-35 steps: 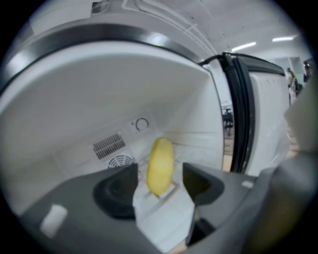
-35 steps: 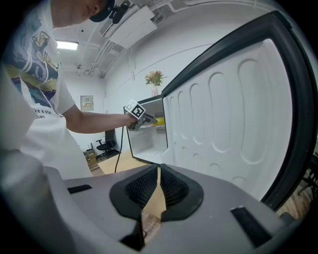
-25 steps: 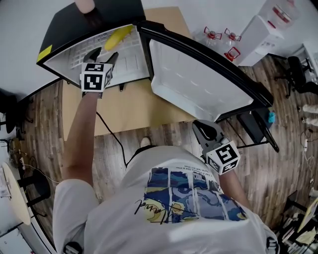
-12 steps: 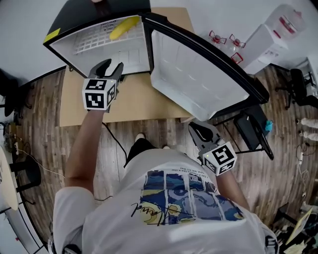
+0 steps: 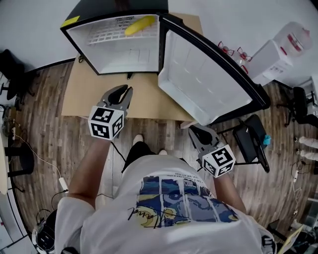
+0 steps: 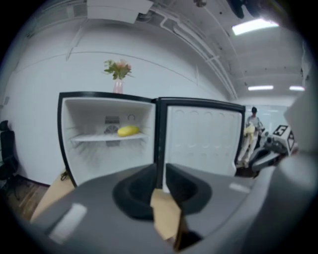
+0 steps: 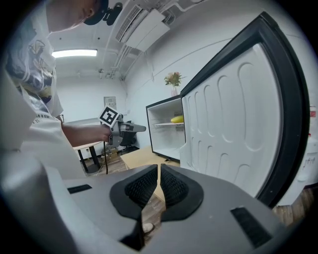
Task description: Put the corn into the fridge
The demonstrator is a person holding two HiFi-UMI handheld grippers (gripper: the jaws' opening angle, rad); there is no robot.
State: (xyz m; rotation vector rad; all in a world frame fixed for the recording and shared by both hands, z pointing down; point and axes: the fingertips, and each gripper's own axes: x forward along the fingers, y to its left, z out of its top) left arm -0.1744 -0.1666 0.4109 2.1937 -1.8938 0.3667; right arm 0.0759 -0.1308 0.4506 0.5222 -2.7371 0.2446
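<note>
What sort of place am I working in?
Probably an office or lab, not a kitchen: a small fridge stands on cardboard over wood flooring, with a water dispenser and office chair nearby.

Corn (image 5: 140, 25) on fridge shelf (image 5: 107, 33), 3 o'clock end; fridge (image 5: 124, 59) on cardboard (image 5: 89, 94) over wood floor (image 5: 44, 124).

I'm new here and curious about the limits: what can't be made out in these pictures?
Corn: head view, too small to show its surface.
Fridge top: head view, cut off by the upper edge.
Distant person: left gripper view, small and blurred; what they carry is unclear.
</note>
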